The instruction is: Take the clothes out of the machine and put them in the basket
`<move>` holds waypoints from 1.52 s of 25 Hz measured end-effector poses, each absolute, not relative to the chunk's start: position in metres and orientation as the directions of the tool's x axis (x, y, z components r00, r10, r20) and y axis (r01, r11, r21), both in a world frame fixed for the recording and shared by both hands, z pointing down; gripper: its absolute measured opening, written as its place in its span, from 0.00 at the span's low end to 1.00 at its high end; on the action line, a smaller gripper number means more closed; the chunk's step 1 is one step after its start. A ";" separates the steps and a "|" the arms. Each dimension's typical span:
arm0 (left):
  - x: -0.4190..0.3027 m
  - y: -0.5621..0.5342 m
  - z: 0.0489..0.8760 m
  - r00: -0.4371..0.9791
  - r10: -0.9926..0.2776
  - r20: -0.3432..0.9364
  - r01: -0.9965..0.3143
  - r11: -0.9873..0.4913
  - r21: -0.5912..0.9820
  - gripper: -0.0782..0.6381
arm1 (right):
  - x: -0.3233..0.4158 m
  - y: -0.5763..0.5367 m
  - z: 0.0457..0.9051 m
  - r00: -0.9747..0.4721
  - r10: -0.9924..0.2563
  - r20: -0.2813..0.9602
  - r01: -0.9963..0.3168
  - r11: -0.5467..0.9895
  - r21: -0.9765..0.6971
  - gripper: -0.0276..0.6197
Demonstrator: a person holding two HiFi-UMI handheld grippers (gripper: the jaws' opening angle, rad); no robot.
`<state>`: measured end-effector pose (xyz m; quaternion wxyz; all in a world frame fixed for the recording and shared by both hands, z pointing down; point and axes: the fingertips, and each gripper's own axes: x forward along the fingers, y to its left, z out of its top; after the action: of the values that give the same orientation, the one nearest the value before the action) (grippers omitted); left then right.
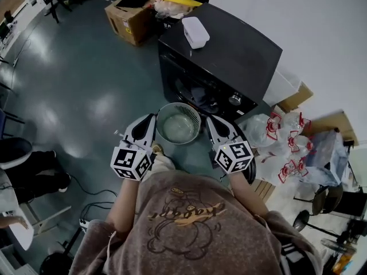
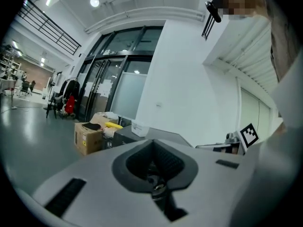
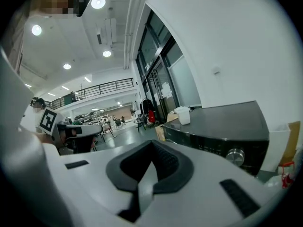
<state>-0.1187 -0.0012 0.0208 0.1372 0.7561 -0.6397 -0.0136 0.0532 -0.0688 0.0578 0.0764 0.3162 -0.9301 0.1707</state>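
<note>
The fingers of the left gripper [image 1: 150,119] are pressed together, and nothing is between them. The fingers of the right gripper [image 1: 211,120] are also closed and hold nothing. Both pairs point forward and are well apart from each other, side by side.

Between the two fingertips, just beside each of them, the round basket [image 1: 179,105] stands on the floor [image 1: 86,85]. Its inside looks pale, and I cannot tell if any cloth lies in it.

Just past the basket, ahead of the fingers, is the black machine [image 1: 229,50], with its dark front facing the fingers. What is in its drum cannot be made out. A white box [image 1: 195,32] sits on its top. Farther ahead stands a cardboard box [image 1: 129,19]. To the right of the right fingers lie plastic bags [image 1: 281,136].
</note>
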 end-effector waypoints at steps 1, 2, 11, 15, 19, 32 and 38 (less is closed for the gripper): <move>-0.127 -0.013 0.019 0.200 -0.967 0.155 -0.961 -0.163 0.223 0.12 | 0.045 -0.077 0.056 -0.780 -0.574 0.251 -0.626 0.732 -0.270 0.04; -0.136 -0.025 0.017 0.220 -0.963 0.156 -0.958 -0.182 0.222 0.12 | 0.037 -0.085 0.055 -0.771 -0.585 0.252 -0.637 0.722 -0.270 0.04; -0.190 -0.127 0.059 0.389 -0.901 0.190 -0.910 -0.345 0.229 0.12 | -0.025 -0.155 0.094 -0.685 -0.666 0.294 -0.728 0.634 -0.262 0.04; -0.198 -0.161 0.104 0.427 -0.883 0.195 -0.893 -0.378 0.243 0.12 | -0.038 -0.180 0.134 -0.667 -0.674 0.317 -0.743 0.630 -0.226 0.04; -0.206 -0.189 0.165 0.430 -0.884 0.183 -0.889 -0.378 0.259 0.12 | -0.040 -0.202 0.192 -0.639 -0.696 0.326 -0.766 0.611 -0.197 0.04; -0.167 -0.242 0.354 0.465 -0.881 0.086 -0.865 -0.431 0.257 0.12 | -0.003 -0.234 0.386 -0.605 -0.748 0.273 -0.796 0.572 -0.197 0.04; -0.139 -0.247 0.417 0.527 -0.847 0.062 -0.835 -0.504 0.221 0.12 | 0.011 -0.237 0.451 -0.612 -0.753 0.242 -0.791 0.583 -0.187 0.04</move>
<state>-0.1390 -0.2473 0.4166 0.1122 0.8666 -0.4854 -0.0270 0.0110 -0.2370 0.4512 0.0681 0.4352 -0.8870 0.1388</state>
